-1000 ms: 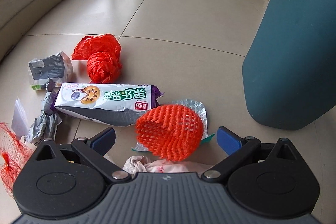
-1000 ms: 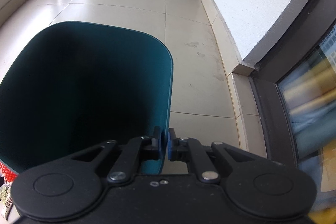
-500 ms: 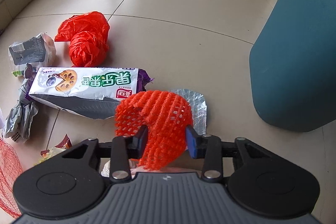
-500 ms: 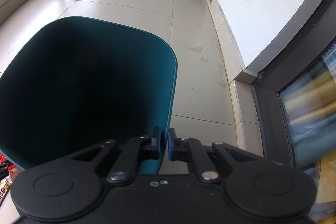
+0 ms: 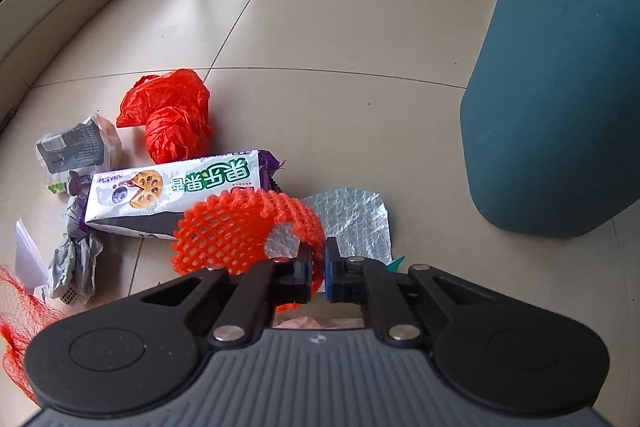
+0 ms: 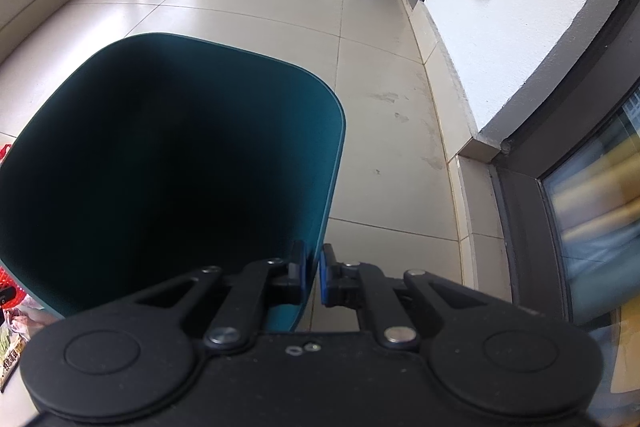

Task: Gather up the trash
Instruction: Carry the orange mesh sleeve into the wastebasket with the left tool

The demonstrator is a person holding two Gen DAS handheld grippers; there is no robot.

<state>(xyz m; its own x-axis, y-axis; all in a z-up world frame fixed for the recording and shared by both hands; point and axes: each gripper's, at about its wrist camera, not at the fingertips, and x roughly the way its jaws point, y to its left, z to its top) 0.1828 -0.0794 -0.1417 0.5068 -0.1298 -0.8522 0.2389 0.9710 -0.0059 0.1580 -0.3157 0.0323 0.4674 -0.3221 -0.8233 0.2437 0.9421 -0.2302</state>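
Observation:
My left gripper (image 5: 317,273) is shut on an orange foam fruit net (image 5: 240,231) and holds it just above the floor. Beneath and behind it lie a white and purple snack wrapper (image 5: 176,187), a silver foil piece (image 5: 352,223), a crumpled red plastic bag (image 5: 172,115) and a grey packet (image 5: 76,147). The teal trash bin (image 5: 560,87) stands to the right. My right gripper (image 6: 314,275) is shut on the bin's rim (image 6: 320,227), with the bin's dark inside (image 6: 160,167) to its left.
A red mesh bag (image 5: 16,307) and crumpled grey paper (image 5: 74,267) lie at the lower left. A low wall curves along the left. A white wall (image 6: 520,27) and a dark door frame (image 6: 528,227) stand right of the bin.
My left gripper closed on the orange foam net and lifted it slightly, tipping it leftward. My right gripper stayed shut on the bin rim, with the bin shifting a little.

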